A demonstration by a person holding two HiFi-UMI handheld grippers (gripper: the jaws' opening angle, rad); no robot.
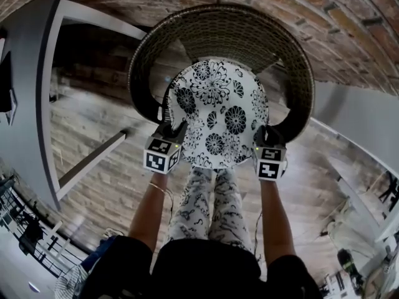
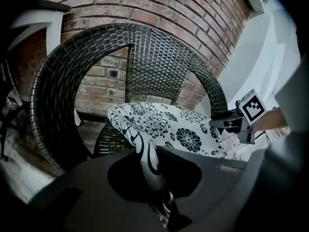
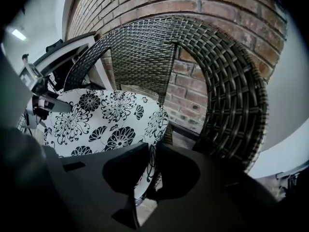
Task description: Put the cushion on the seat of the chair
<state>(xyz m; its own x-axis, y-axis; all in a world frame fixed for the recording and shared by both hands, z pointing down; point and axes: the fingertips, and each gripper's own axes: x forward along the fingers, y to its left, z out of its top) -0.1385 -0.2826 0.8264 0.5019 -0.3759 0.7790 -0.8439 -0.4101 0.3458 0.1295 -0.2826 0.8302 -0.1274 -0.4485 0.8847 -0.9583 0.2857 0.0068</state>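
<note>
A round white cushion [image 1: 218, 114] with black flowers hangs over the seat of a dark wicker chair [image 1: 249, 33]. My left gripper [image 1: 173, 129] is shut on the cushion's left edge, and my right gripper [image 1: 267, 136] is shut on its right edge. In the left gripper view the cushion [image 2: 164, 127] rim is pinched between the jaws [image 2: 154, 178], with the chair [image 2: 145, 57] back curving behind. In the right gripper view the cushion [image 3: 101, 117] edge runs down between the jaws [image 3: 147, 178], above the chair [image 3: 227, 81] seat. The seat is mostly hidden under the cushion.
A red brick wall [image 1: 349, 17] stands right behind the chair. A grey frame [image 1: 47, 92] rises at the left over a wooden plank floor [image 1: 93, 123]. The person's patterned trouser legs [image 1: 206, 204] are close in front of the chair.
</note>
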